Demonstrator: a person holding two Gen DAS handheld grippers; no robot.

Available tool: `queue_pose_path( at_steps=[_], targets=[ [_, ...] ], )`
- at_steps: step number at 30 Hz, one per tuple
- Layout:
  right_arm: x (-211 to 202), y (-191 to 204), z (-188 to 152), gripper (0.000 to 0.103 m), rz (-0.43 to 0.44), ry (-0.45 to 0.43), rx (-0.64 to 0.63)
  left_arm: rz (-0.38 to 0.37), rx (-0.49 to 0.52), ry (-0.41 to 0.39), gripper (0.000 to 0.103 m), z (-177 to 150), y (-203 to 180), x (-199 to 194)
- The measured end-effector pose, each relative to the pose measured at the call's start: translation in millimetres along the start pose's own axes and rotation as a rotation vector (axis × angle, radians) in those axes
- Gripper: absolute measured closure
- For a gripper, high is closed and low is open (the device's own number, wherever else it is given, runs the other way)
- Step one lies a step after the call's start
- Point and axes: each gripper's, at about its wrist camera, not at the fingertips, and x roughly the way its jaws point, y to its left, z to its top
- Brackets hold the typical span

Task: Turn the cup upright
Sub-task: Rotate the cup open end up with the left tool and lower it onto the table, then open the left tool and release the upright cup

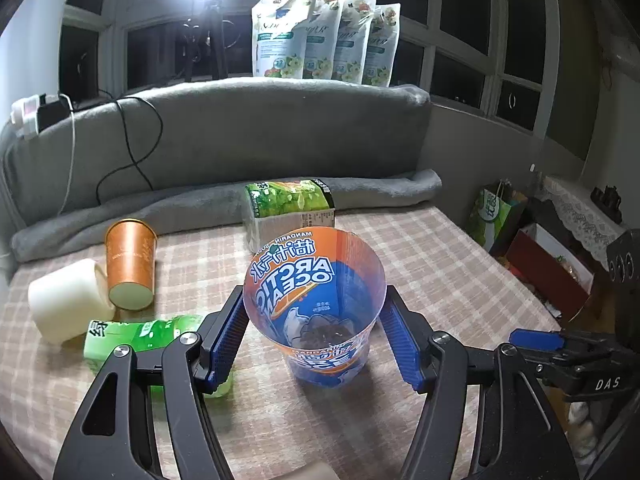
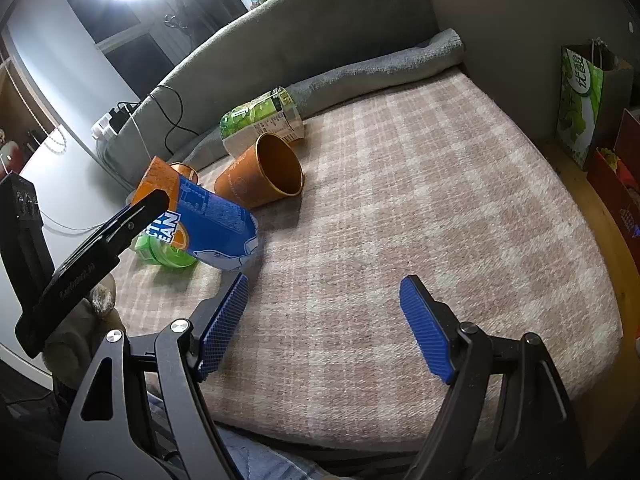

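A clear plastic cup with a blue and orange "Arctic Ocean" label (image 1: pixel 320 312) stands mouth up on the plaid cloth. It sits between the blue pads of my left gripper (image 1: pixel 316 336), whose jaws stand close at its sides; whether they touch it I cannot tell. The right wrist view shows the same cup (image 2: pixel 216 232) at the left with the left gripper's finger beside it. My right gripper (image 2: pixel 324 328) is open and empty over the cloth, to the right of the cup.
An orange paper cup (image 1: pixel 130 264) (image 2: pixel 264 172) lies on its side. A white roll (image 1: pixel 66 300), a green bottle (image 1: pixel 148 336) and a green-labelled pack (image 1: pixel 290 208) lie around. A grey blanket (image 1: pixel 240 140) lines the back. Bags and boxes (image 1: pixel 540 256) stand off the table's right edge.
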Motion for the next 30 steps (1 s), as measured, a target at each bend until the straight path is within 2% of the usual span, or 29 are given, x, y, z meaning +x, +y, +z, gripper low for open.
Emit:
queue_pose_path(
  at_steps=[11,30],
  targets=[
    [-2,0,-1,0.022,-0.003,-0.004,0.004,-0.063,-0.037,0.042,0.036,2,-1,8],
    [-2,-3,0,0.022,-0.007,-0.011,0.005,-0.073,-0.050,0.054,0.036,3,3,11]
  ],
)
